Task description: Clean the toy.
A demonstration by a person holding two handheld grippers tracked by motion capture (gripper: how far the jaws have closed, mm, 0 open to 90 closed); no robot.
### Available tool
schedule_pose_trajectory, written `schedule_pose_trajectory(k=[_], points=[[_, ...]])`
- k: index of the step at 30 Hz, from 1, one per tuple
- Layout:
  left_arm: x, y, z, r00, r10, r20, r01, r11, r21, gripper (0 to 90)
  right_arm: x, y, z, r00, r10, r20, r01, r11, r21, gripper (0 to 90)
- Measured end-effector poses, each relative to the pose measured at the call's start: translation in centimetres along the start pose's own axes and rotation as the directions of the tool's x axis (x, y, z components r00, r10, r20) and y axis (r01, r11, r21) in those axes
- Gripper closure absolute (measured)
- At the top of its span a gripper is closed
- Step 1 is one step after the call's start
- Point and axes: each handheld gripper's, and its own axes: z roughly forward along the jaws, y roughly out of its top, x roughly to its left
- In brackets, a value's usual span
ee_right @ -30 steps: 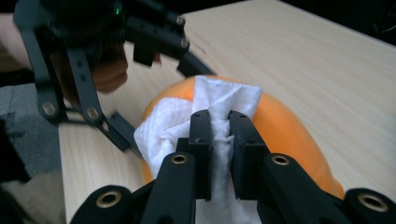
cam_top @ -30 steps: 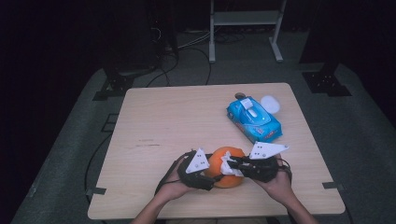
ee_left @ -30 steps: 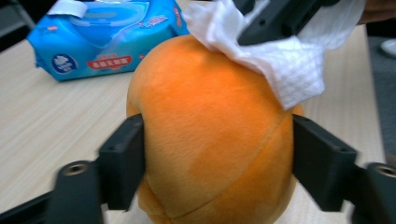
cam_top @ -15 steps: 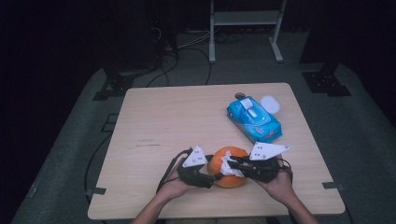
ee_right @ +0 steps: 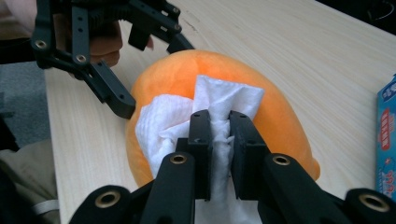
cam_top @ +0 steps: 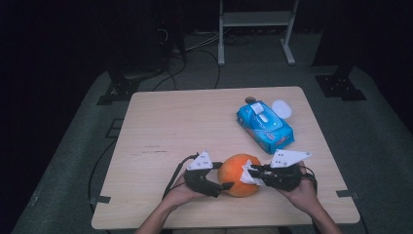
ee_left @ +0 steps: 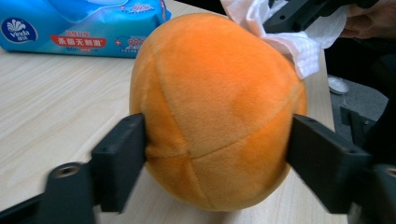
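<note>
At the near edge of the table (cam_top: 160, 126), the left gripper (cam_top: 225, 185) has just been opening its fingers (ee_left: 119, 161) a little, yet they press on both flanks of the orange plush ball (cam_top: 238, 173). The ball looks light and soft, dimpling under the pads, so a hold across its widest part suits it. The right gripper (cam_top: 249, 174) pinches a white wipe (ee_right: 212, 109), limp and easily torn, against the ball's top. Farther right, well apart, lie a blue wipes pack (cam_top: 265, 126) and a white lid (cam_top: 281, 108), neither obstructing.
</note>
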Motion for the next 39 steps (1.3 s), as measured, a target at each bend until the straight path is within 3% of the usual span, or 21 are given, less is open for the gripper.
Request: schedule_pose_trajectory(k=[4,7,9,11,17,20,22,25,26,30,32,36,39], points=[[-0.8,0.7,-0.1,0.9994,0.005,-0.033,-0.004,0.9998,0.02,30.6,1.0,0.9,0.3,0.9995,-0.031,0.011,0.031,0.999,-0.023,79.3],[-1.4,0.9,0.3,0.9987,0.029,-0.042,-0.027,0.9989,0.039,30.9,2.1,1.8,0.7,0.998,-0.061,-0.017,0.06,0.997,-0.048,79.2],[-1.6,0.7,0.6,0.9979,0.045,-0.046,-0.042,0.9973,0.06,30.9,2.7,2.2,1.2,0.9963,-0.08,-0.03,0.079,0.996,-0.045,79.0],[-1.5,0.4,0.6,0.9984,0.036,-0.043,-0.034,0.9979,0.055,31.0,2.9,2.3,1.4,0.9949,-0.101,-0.008,0.101,0.995,-0.029,79.1],[-1.3,0.2,0.5,0.9985,0.049,-0.024,-0.048,0.9978,0.046,29.1,0.8,1.0,0.0,0.9991,-0.035,0.023,0.036,0.999,-0.041,79.0],[-0.9,0.2,0.7,0.9993,0.015,-0.034,-0.015,0.9997,0.02,19.7,-0.2,0.2,-0.4,0.9997,0.023,0.001,-0.023,0.999,-0.04,79.1],[-0.5,0.2,1.1,0.999,-0.009,-0.045,0.01,0.9998,0.016,11.9,-0.4,0.0,-0.6,0.9993,0.036,-0.006,-0.036,0.998,-0.043,79.1],[-0.3,0.1,1.4,0.9996,-0.027,0.002,0.027,0.9995,0.017,12.2,-0.2,0.2,-0.4,0.9996,0.029,-0.007,-0.029,0.999,-0.04,79.0],[-0.5,0.1,1.4,0.9997,-0.019,0.013,0.019,0.9998,0.01,19.3,-0.1,0.3,-0.3,0.9997,0.024,-0.004,-0.024,0.999,-0.038,79.0],[-1.2,0.6,1.1,0.9998,0.011,-0.019,-0.011,0.9999,0.008,31.1,0.6,1.0,0.0,1.0,-0.005,0.006,0.005,0.999,-0.05,79.3],[-1.5,0.8,1.1,0.9993,0.027,-0.025,-0.027,0.9996,0.012,32.5,1.5,1.7,0.2,0.9997,-0.022,-0.01,0.021,0.998,-0.057,79.3],[-2.4,1.0,1.4,0.9935,0.101,-0.052,-0.099,0.9941,0.046,32.7,4.1,2.9,1.6,0.9922,-0.124,0.0,0.124,0.992,-0.028,79.3],[-2.5,0.8,1.6,0.9922,0.109,-0.061,-0.106,0.9932,0.048,33.0,4.2,3.1,1.9,0.9917,-0.128,0.015,0.128,0.991,-0.026,79.4]])
